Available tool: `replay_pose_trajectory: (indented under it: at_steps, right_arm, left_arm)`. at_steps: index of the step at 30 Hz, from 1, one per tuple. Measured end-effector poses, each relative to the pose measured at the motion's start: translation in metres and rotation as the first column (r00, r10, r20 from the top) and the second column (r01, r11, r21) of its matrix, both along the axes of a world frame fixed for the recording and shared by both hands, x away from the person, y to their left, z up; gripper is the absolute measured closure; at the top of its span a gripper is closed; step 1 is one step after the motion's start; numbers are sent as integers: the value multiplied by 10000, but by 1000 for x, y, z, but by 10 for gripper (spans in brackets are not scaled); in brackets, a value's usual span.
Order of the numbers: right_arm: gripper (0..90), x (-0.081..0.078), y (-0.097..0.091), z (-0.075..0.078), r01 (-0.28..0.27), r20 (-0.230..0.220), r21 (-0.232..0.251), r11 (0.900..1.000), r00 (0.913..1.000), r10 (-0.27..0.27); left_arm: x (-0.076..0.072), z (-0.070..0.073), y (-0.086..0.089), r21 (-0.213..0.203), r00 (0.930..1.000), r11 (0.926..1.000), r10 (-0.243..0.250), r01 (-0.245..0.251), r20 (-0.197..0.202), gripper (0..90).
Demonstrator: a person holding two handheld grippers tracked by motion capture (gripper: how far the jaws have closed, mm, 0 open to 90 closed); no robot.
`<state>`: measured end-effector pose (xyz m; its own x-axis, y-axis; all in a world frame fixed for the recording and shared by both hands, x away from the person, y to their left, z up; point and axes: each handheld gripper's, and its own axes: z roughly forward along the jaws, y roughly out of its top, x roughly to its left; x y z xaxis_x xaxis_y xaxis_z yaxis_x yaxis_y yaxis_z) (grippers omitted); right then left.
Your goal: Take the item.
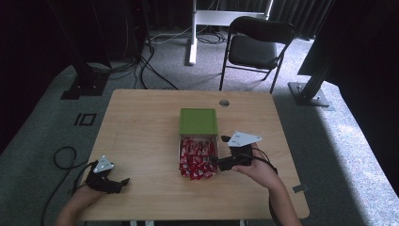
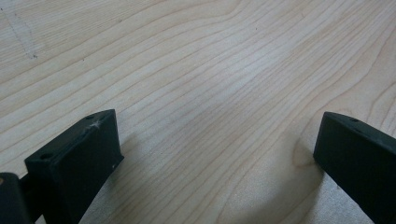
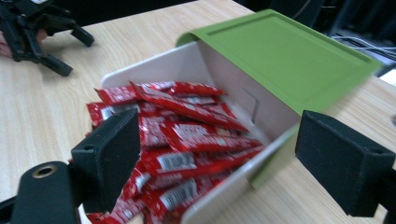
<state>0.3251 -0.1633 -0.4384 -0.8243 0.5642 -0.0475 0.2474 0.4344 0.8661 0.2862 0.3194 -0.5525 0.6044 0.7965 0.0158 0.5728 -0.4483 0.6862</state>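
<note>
Left gripper [image 1: 123,181] rests near table [image 1: 141,122] front edge, jaws spread, empty. Right gripper [image 3: 210,154] jaws released, straddling box [image 3: 224,200] wall; red packets [image 1: 197,157] inside. Green lid [image 1: 198,121] slid back, half open. Nothing lifted yet, by my judgement.

Pale wood-grain table [image 2: 210,70]; glossy red packets [image 3: 187,135]; matt green lid [image 3: 285,56].

Packets [image 1: 197,157] lie in a box [image 1: 198,121] mid-table [image 1: 141,122].
</note>
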Motion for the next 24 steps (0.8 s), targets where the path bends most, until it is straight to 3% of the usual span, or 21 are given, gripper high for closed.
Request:
replay_pose_trajectory:
  at_steps: [13,24]
  right_arm:
    - [143,3,38,-7,-1086,-139,-236,9938,9940,1083]
    - [163,6,60,-16,-1575,-298,-561,9859,9873,1560]
  left_arm:
    - [0,0,0,-6,10000,10000,-31,31,-3,15]
    - [0,0,0,0,10000,10000,-33,33,2,15]
